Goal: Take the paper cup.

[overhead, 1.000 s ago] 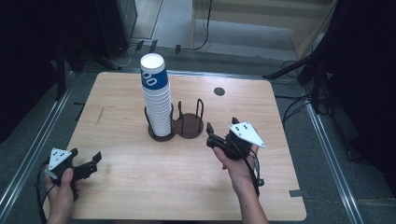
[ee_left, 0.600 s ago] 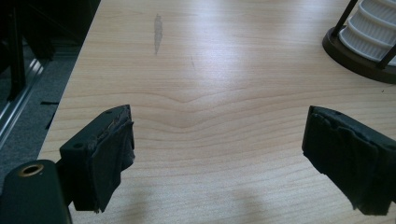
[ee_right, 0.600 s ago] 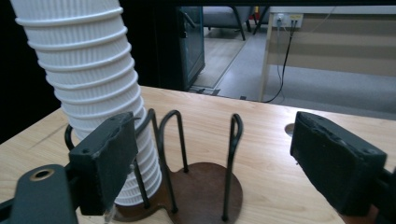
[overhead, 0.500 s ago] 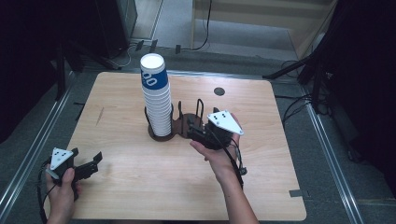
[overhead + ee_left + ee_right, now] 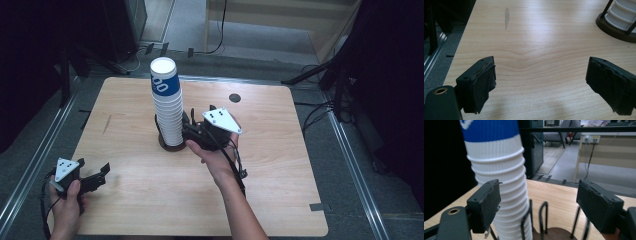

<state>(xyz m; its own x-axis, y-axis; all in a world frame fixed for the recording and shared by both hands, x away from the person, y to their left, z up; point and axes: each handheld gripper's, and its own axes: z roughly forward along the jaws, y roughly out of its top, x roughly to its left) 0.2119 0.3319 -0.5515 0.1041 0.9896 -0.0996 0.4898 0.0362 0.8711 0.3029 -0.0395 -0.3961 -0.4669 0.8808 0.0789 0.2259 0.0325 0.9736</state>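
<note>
- Toppling is the main risk — the tall cup stack (image 5: 167, 107) in its wire holder (image 5: 165, 140), mid-table toward the far edge, could tip if the wide-open right gripper (image 5: 192, 134) nudges it sideways.
- Left gripper (image 5: 95, 178), jaws apart and holding nothing, sits at the near-left corner — little risk.

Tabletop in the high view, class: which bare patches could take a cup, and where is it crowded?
Bare wood lies along the table near edge between the left gripper and the right forearm, and across its right side. It is crowded mid-table, where the right gripper sits against the stack of paper cups in its wire holder.
</note>
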